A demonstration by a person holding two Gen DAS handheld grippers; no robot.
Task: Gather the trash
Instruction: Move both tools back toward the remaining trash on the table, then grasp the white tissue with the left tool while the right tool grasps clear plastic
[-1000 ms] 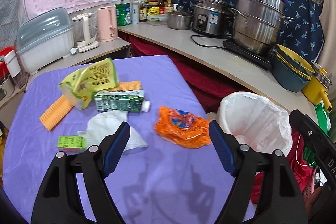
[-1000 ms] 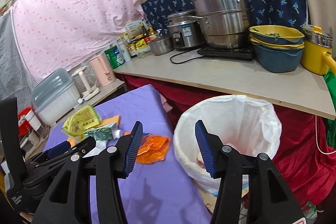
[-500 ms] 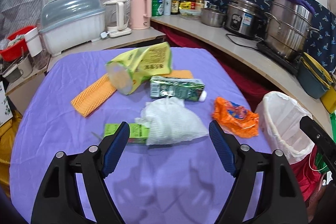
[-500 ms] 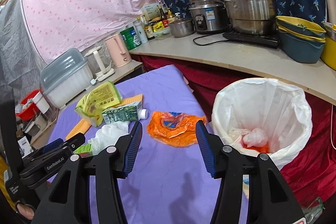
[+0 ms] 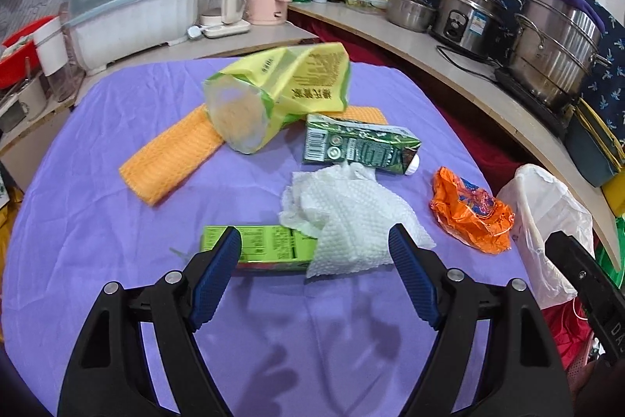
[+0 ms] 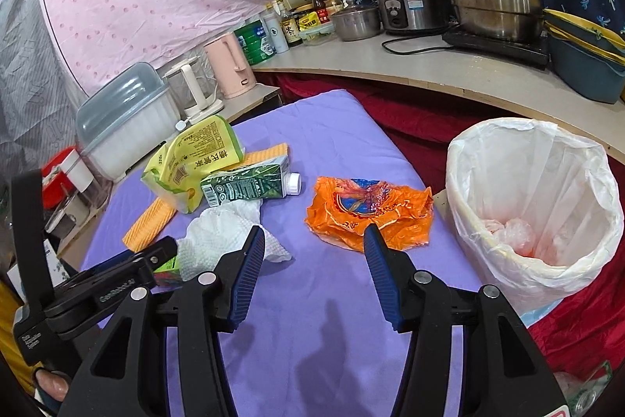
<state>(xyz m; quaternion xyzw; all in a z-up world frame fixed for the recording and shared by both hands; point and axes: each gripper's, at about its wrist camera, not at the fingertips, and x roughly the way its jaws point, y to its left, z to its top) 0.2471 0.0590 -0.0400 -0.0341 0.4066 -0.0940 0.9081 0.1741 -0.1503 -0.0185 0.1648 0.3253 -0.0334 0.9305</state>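
Left gripper (image 5: pixel 314 245) spread wide over the crumpled white paper towel (image 5: pixel 347 217) on the purple tablecloth (image 5: pixel 97 233); right gripper (image 6: pixel 314 245) equally wide before the crinkled orange plastic wrapper (image 6: pixel 371 210), just beside the white-lined trash bin (image 6: pixel 535 206).

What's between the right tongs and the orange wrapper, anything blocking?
Nothing visible. The right tongs are open, and only bare purple cloth lies before the orange wrapper. The paper towel sits off to the left.
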